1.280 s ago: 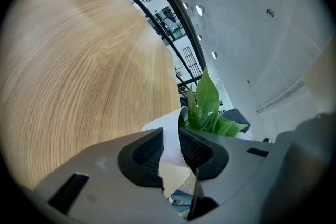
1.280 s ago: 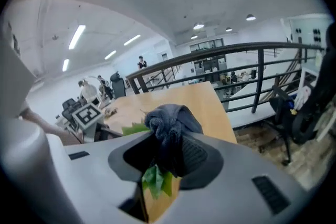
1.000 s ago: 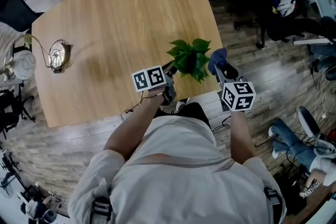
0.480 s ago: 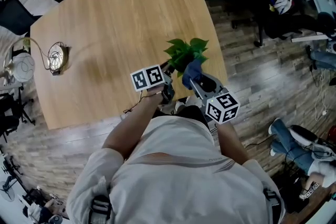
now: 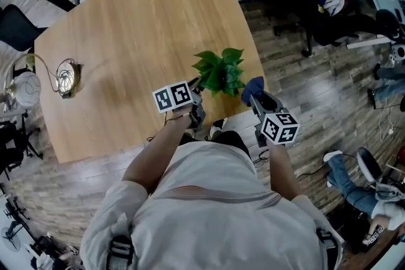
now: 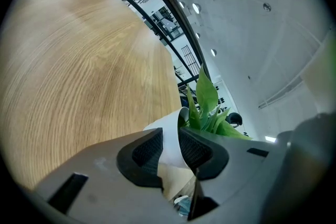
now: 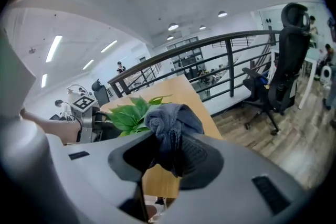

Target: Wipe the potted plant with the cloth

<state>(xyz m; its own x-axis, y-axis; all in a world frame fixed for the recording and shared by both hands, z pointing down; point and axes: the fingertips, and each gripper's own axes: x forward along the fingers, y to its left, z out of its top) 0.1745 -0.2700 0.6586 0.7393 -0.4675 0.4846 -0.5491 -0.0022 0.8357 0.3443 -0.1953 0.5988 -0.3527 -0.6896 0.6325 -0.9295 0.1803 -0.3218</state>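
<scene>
A small green potted plant (image 5: 218, 71) stands near the right front edge of the wooden table (image 5: 126, 28). My left gripper (image 5: 197, 85) holds it from the near left. In the left gripper view its jaws are clamped on the white pot's rim (image 6: 169, 134), and leaves (image 6: 207, 97) rise behind. My right gripper (image 5: 254, 97) is just right of the plant, shut on a bunched dark blue cloth (image 5: 253, 85). In the right gripper view the cloth (image 7: 170, 120) sticks up between the jaws, with the plant (image 7: 130, 112) just behind it to the left.
A round wire object with a cable (image 5: 66, 76) lies at the table's left side. A black railing (image 7: 210, 55) runs behind the table. Office chairs (image 7: 281, 81) stand on the wood floor to the right. The table's right edge is close under the right gripper.
The right gripper swung the cloth leftward onto the plant's leaves, then drew back to the plant's right and slightly lower. The left gripper and pot stayed still.
</scene>
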